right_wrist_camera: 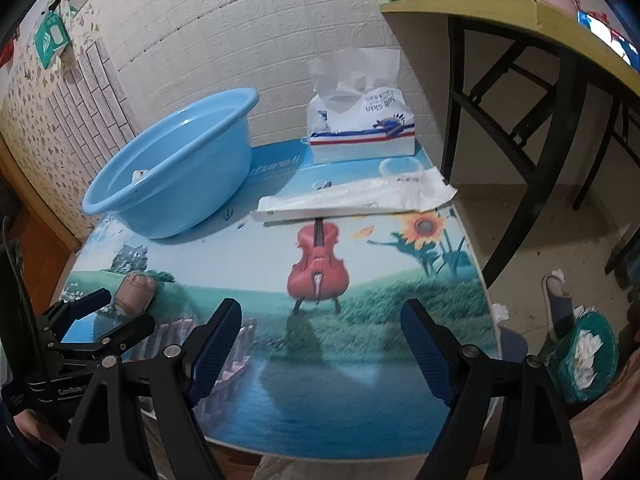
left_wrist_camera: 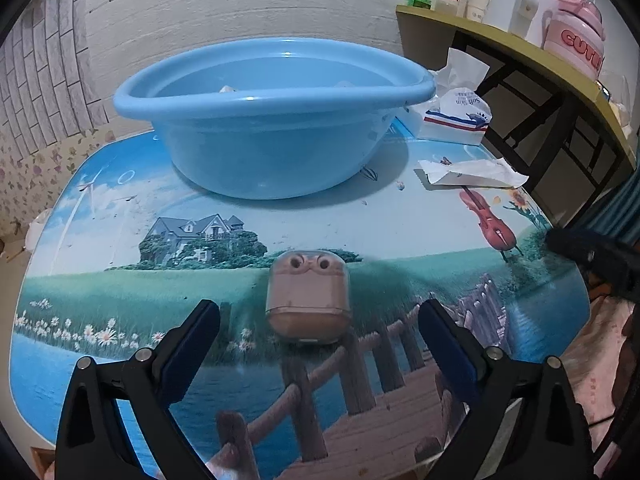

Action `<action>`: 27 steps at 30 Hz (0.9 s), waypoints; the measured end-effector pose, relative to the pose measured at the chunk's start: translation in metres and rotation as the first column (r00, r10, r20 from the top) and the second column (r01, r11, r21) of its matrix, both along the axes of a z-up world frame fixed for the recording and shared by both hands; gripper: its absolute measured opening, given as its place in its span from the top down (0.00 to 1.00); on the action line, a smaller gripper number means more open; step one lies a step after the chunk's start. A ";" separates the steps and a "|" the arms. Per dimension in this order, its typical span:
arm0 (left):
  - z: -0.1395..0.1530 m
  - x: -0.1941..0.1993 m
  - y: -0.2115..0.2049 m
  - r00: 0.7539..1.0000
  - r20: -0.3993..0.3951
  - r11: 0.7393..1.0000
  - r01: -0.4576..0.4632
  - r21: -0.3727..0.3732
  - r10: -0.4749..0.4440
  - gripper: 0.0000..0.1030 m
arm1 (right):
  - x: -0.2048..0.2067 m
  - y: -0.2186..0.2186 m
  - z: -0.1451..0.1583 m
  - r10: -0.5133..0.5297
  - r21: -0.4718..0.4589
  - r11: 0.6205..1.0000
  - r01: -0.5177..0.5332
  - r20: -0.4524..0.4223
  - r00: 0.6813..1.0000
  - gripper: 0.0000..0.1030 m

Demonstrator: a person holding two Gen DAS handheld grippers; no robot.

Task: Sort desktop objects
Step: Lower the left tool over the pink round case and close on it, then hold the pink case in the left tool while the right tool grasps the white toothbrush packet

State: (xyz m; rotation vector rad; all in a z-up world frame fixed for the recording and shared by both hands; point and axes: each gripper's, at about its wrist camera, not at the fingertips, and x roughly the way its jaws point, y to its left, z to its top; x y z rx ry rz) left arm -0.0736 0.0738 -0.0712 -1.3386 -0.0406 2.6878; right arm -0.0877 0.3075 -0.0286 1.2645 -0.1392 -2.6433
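Observation:
A small brownish translucent case [left_wrist_camera: 307, 298] lies on the picture-printed table [left_wrist_camera: 120, 240], just ahead of my left gripper [left_wrist_camera: 319, 320], which is open with the case between and slightly beyond its fingertips. The case also shows at the left in the right wrist view [right_wrist_camera: 134, 292], with the left gripper [right_wrist_camera: 108, 308] around it. A blue basin [left_wrist_camera: 272, 120] stands at the back of the table, also in the right wrist view [right_wrist_camera: 176, 164], with small white items inside. My right gripper [right_wrist_camera: 320, 320] is open and empty above the table's front, near the printed violin.
A tissue pack [right_wrist_camera: 360, 128] stands at the back right. A flat white paper wrapper [right_wrist_camera: 356, 198] and a clear lid [right_wrist_camera: 400, 168] lie before it. A yellow shelf [right_wrist_camera: 480, 8] on black legs stands to the right. A green bin [right_wrist_camera: 584, 356] sits on the floor.

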 end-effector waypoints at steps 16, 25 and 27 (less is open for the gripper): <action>-0.006 -0.006 0.000 0.998 -0.058 0.998 -0.006 -0.054 0.003 0.48 | -0.030 0.013 -0.011 -0.043 0.003 0.999 0.043 0.006 0.999 0.19; -0.008 -0.009 -0.014 0.997 -0.073 0.999 -0.001 -0.049 -0.002 0.61 | -0.055 0.007 -0.014 -0.054 0.032 0.998 0.054 0.001 0.999 0.19; -0.008 -0.010 -0.017 0.997 -0.077 0.999 -0.002 -0.051 -0.002 0.61 | -0.062 0.006 -0.014 -0.062 0.028 0.998 0.062 0.005 0.998 0.18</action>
